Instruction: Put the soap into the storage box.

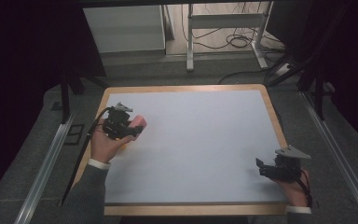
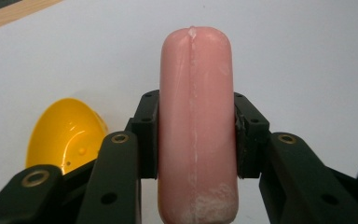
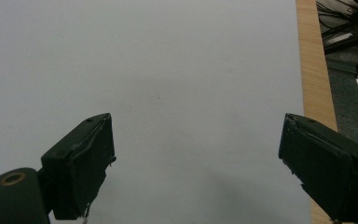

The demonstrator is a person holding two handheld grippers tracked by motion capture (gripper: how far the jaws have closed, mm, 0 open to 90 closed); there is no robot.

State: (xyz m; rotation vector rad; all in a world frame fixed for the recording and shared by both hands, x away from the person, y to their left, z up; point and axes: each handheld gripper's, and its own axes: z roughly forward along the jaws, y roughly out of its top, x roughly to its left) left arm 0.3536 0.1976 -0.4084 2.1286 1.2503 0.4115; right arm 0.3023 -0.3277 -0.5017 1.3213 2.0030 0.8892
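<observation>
While the left gripper (image 2: 196, 140) clamps a pink sausage (image 2: 196, 126) beside a yellow bowl (image 2: 65, 140), the right gripper (image 3: 196, 168) waits, jaws wide apart; placement apparently remains.

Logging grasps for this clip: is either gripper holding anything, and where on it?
The left gripper clamps a pink sausage-shaped piece across its middle, the rounded end jutting past the jaws. The right gripper is open, holding nothing.

Table (image 1: 266, 99) with a light wooden rim, its top covered by a pale grey-white sheet (image 1: 200, 140) that leaves the wood showing along the edges. Near the left edge a yellow plastic bowl-like object (image 2: 65, 140) lies tilted on the sheet, its open side facing the left gripper view.
</observation>
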